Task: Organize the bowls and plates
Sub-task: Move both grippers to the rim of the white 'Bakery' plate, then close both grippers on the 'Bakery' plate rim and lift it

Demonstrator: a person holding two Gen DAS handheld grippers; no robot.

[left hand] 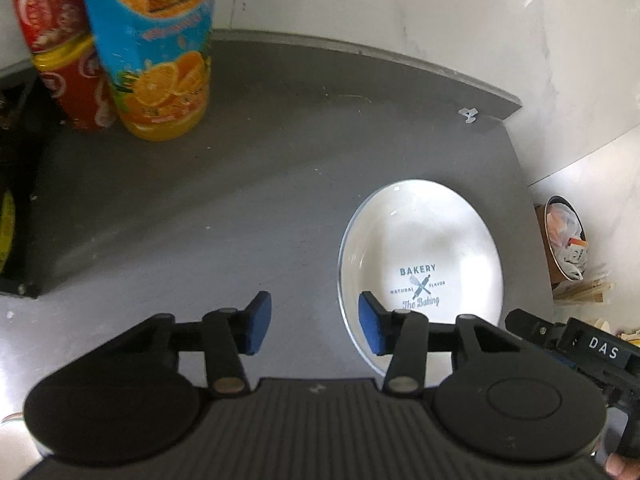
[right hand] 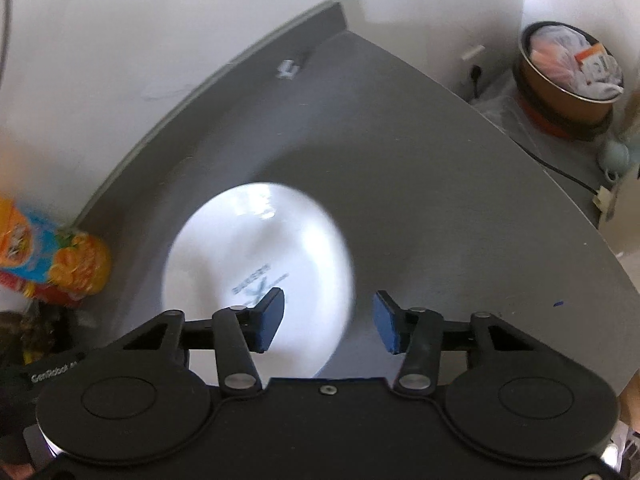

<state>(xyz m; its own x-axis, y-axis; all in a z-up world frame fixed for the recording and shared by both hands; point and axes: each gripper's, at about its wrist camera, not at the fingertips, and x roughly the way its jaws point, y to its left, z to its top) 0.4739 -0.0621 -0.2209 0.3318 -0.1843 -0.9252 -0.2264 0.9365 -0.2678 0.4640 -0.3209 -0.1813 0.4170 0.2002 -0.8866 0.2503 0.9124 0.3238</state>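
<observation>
A white plate [left hand: 420, 240] printed with a bakery logo lies flat on the grey counter [left hand: 260, 184], near its corner. The left gripper [left hand: 315, 324] and right gripper [right hand: 328, 320] each straddle a rim from opposite sides, jaws partly spread, pinching nothing. The glazed rim looks slippery, so uneven closing could skid the plate toward the counter edge, or toward the juice bottle [left hand: 156, 52] standing well apart.
</observation>
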